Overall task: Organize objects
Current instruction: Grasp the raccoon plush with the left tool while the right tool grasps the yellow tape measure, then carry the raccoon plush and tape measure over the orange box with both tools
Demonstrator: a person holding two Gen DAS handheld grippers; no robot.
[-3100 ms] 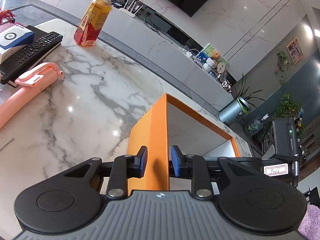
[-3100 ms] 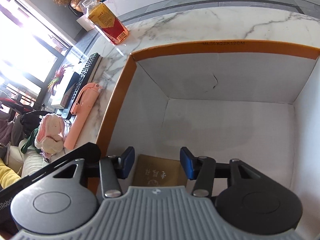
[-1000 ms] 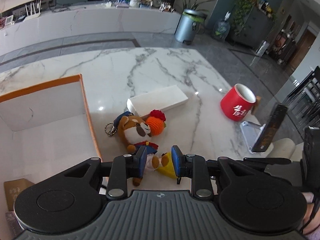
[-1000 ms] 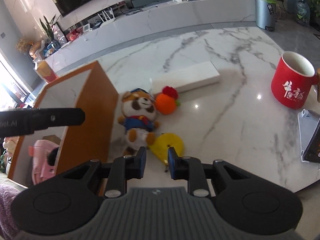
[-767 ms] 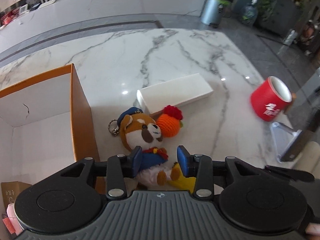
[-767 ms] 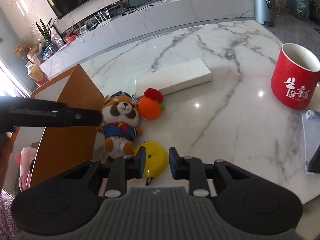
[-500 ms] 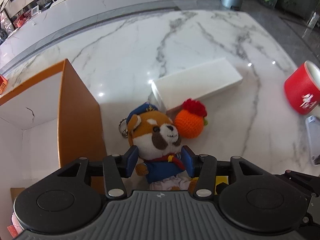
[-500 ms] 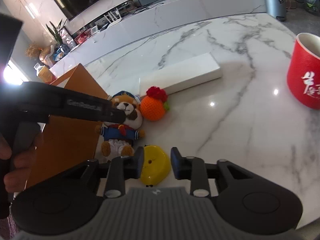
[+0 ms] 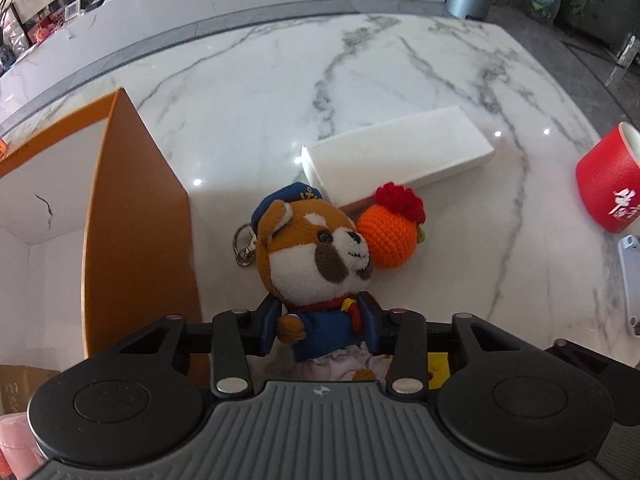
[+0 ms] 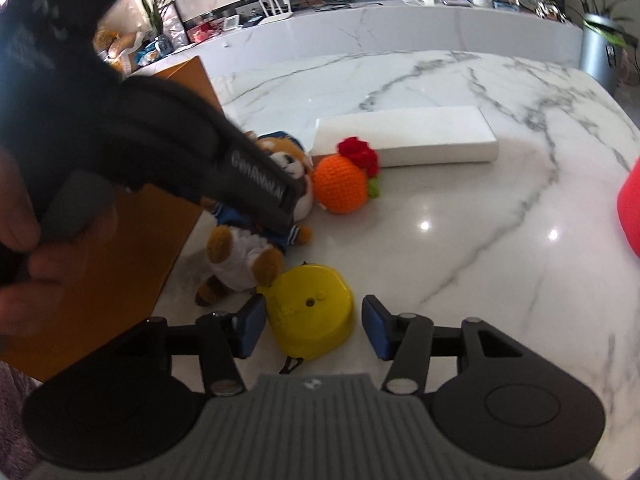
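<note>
A brown plush dog (image 9: 316, 252) in a blue cap and jacket lies on the marble table (image 9: 280, 80) beside the orange box (image 9: 136, 220). My left gripper (image 9: 320, 322) straddles its torso, jaws closing, and both pads touch the blue jacket. In the right wrist view the left tool's dark body covers part of the dog (image 10: 240, 252), with a hand (image 10: 24, 240) holding it. A yellow tape measure (image 10: 312, 308) lies by the dog's feet. My right gripper (image 10: 314, 324) is around it, jaws opening, with a gap at each pad.
A crocheted orange (image 9: 386, 240) touches the dog's head, with a long white box (image 9: 400, 160) behind it. A red mug (image 9: 608, 184) and a grey stand (image 9: 630, 280) sit at the right edge. The orange box holds a pink item (image 9: 16, 444).
Both grippers came down from over the orange box to the toys. The left jaws widened, then closed around the dog's torso. The right jaws opened from nearly shut around the tape measure.
</note>
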